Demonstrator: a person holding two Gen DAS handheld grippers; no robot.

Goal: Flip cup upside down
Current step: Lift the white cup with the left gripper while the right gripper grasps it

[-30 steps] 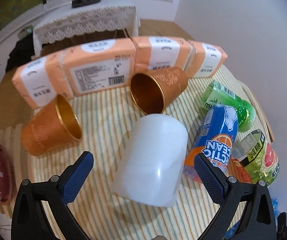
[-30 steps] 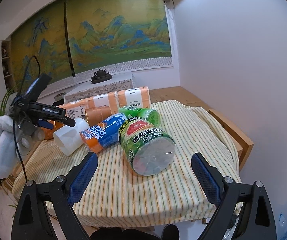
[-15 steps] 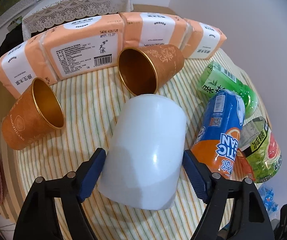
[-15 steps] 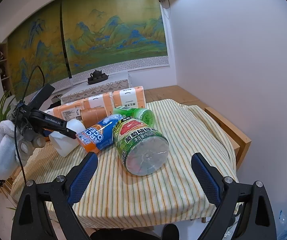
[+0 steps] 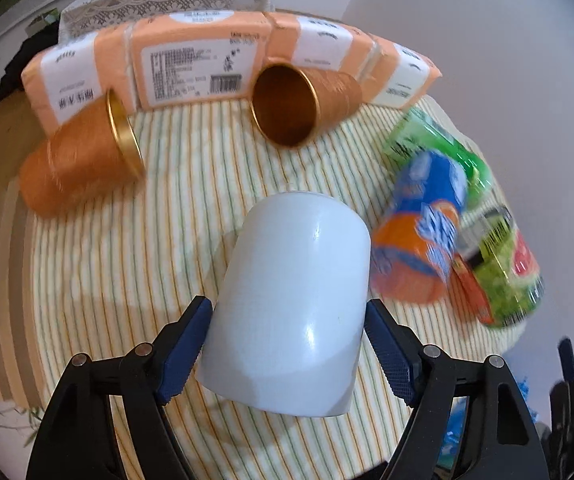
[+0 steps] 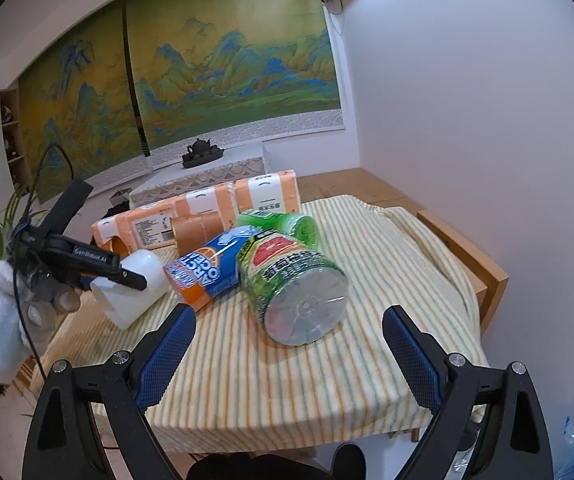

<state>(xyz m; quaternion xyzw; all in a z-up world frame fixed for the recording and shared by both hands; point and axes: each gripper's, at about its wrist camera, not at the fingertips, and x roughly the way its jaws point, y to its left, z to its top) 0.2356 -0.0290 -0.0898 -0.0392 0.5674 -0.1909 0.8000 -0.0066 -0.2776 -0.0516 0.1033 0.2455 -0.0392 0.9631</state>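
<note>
A white cup (image 5: 291,304) lies tilted between the blue pads of my left gripper (image 5: 287,344), which is shut on its sides near the wide near end. In the right wrist view the same cup (image 6: 135,288) is held by the left gripper (image 6: 123,276) just above the striped cloth at the table's left. My right gripper (image 6: 287,348) is open and empty, held back over the table's near edge.
Two orange-gold cups (image 5: 83,160) (image 5: 299,104) lie on their sides before a row of orange tissue packs (image 5: 203,64). A blue-orange can (image 5: 419,232) and two green bottles (image 5: 499,272) (image 5: 435,148) lie to the right. A white wall (image 6: 467,120) stands at right.
My left gripper moved forward around the white cup and closed on it; the cup now appears lifted and tilted. The right gripper stayed nearly still.
</note>
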